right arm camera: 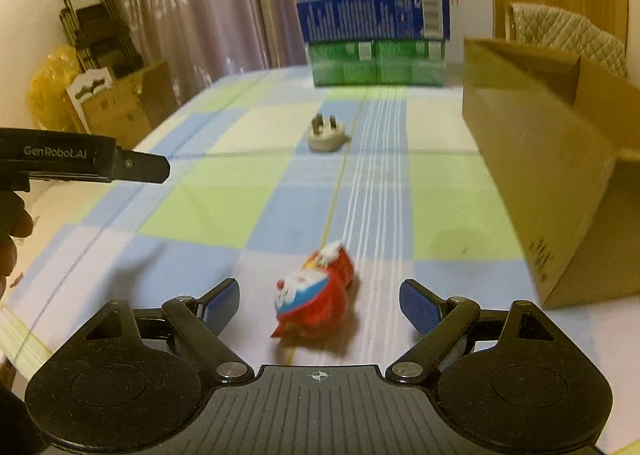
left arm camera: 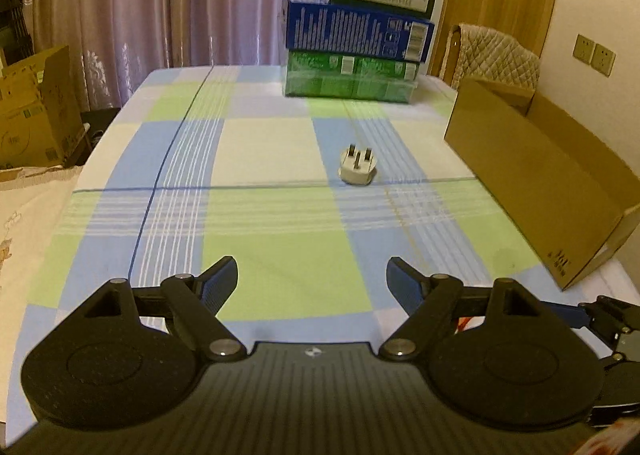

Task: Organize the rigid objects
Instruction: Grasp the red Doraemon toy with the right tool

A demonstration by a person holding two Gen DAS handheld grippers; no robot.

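Note:
A white three-pin plug adapter [left arm camera: 358, 167] lies pins-up in the middle of the checked tablecloth [left arm camera: 280, 239], well ahead of my left gripper [left arm camera: 312, 279], which is open and empty. The same plug adapter [right arm camera: 326, 137] shows farther off in the right wrist view. A red toy car with a white-and-blue cartoon figure [right arm camera: 314, 295] lies on the cloth between the wide-apart fingers of my right gripper [right arm camera: 320, 305], which is open; the pads do not touch it. The left gripper's body [right arm camera: 84, 165] enters that view from the left, held by a hand [right arm camera: 12, 231].
An open brown cardboard box [left arm camera: 540, 183] stands along the table's right side, also seen as the cardboard box [right arm camera: 552, 175]. A stack of green and blue boxes [left arm camera: 356, 35] sits at the far edge. Curtains hang behind; cartons [left arm camera: 32, 115] stand on the floor at left.

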